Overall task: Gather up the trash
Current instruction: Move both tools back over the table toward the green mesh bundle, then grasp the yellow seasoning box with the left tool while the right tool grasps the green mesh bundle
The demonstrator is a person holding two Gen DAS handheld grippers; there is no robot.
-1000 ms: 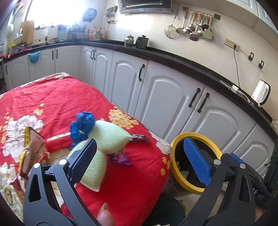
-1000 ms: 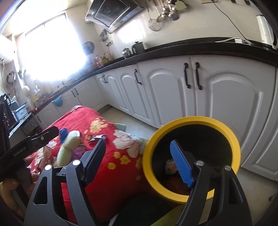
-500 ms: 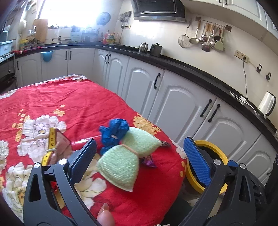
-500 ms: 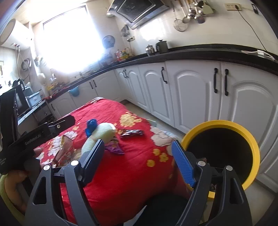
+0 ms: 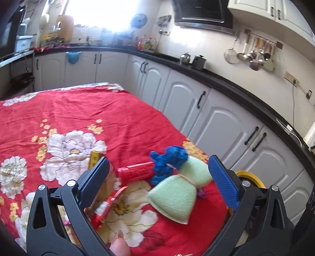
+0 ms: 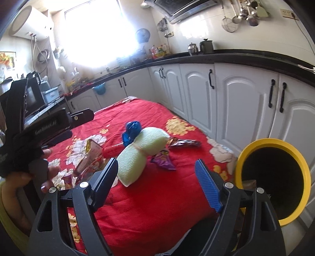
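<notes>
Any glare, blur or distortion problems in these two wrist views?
Left wrist: blown-out window, mild motion blur on the pale green mesh pouch, fisheye-bent black countertop. Right wrist: window glare washes out the far counter; yellow-rimmed bin stays sharp.

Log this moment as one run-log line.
task: collect trash | left tongs: open, empty, over table | right tongs: open, empty | wrappers on cloth | bin right of table

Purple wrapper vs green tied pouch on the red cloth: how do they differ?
The purple wrapper is flat, crinkled and glossy; the green tied pouch is puffy, matte mesh, cinched at the middle. The pouch is far bigger. Both lie loose on the red cloth, neither in a gripper.
</notes>
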